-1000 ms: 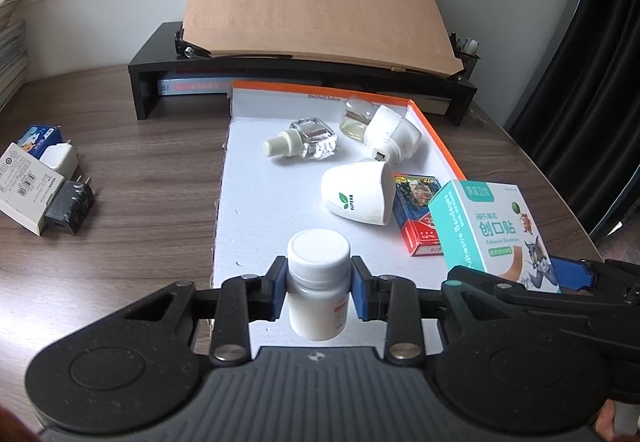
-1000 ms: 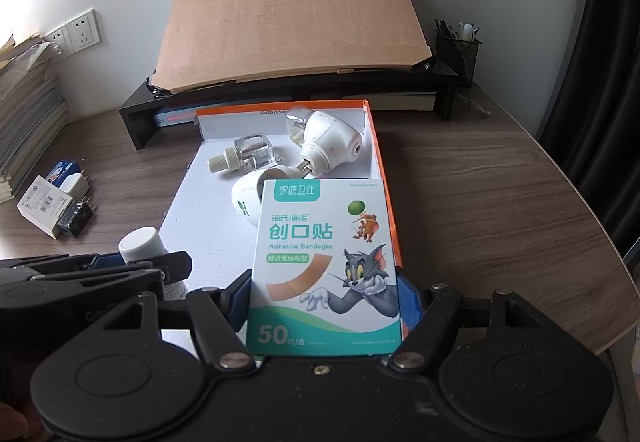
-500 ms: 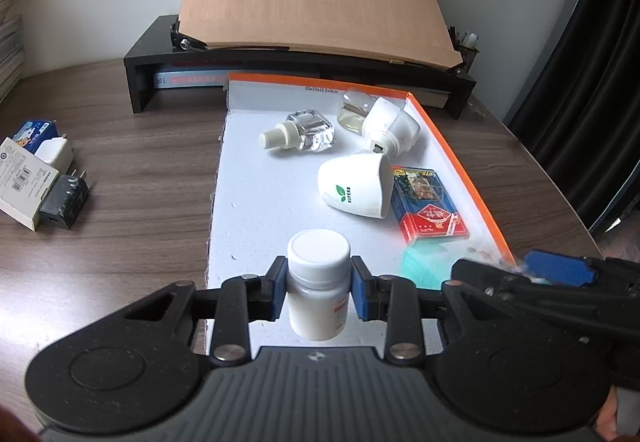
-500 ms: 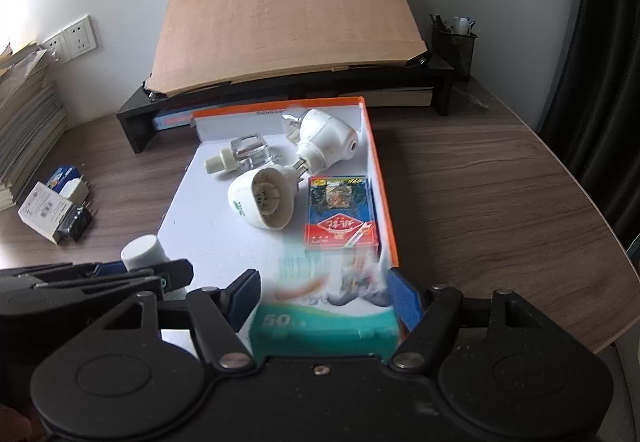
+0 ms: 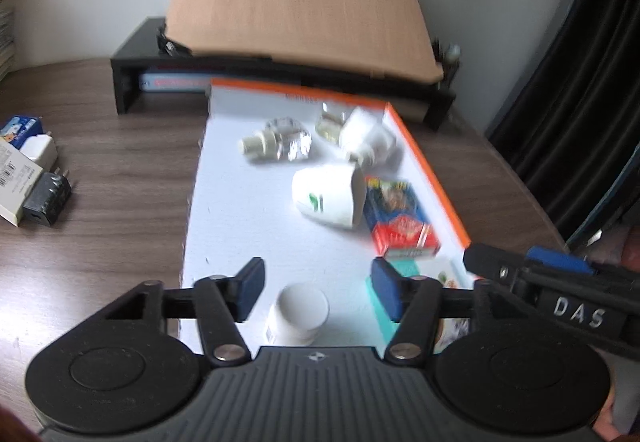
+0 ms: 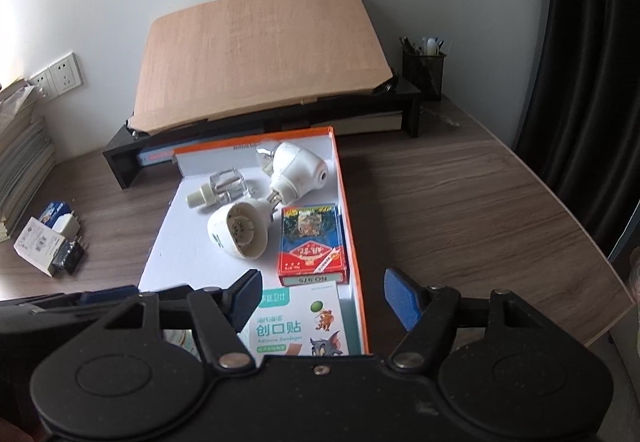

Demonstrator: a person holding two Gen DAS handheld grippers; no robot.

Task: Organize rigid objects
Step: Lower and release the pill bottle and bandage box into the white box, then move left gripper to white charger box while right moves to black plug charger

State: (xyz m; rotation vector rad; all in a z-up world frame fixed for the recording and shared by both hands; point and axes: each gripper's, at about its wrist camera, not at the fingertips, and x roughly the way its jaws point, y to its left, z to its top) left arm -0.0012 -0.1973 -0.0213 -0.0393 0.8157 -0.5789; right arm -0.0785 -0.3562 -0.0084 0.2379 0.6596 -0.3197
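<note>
My left gripper (image 5: pixel 318 290) is open above a white pill bottle (image 5: pixel 298 316) that stands in the near end of the orange-edged white tray (image 5: pixel 240 202). My right gripper (image 6: pixel 322 296) is open above the bandage box (image 6: pixel 298 326), which lies flat in the tray's near right corner. Farther in the tray lie a playing-card box (image 6: pixel 312 242), a white cone-shaped plug-in device (image 6: pixel 238 234), a second white device (image 6: pixel 296 170) and a clear bottle (image 6: pixel 218 188). The right gripper's arm (image 5: pixel 560 294) shows in the left wrist view.
A tilted wooden board (image 6: pixel 260 54) on a black riser (image 6: pixel 260 130) stands behind the tray. Chargers and small boxes (image 6: pixel 48 242) lie at the left. Paper stacks (image 6: pixel 20 162) and a pen holder (image 6: pixel 424 70) sit at the table's sides. The table's edge (image 6: pixel 600 322) is close on the right.
Both grippers opened. The left let go of the pill bottle, which now stands in the tray. The right let go of the bandage box, which now lies flat in the tray.
</note>
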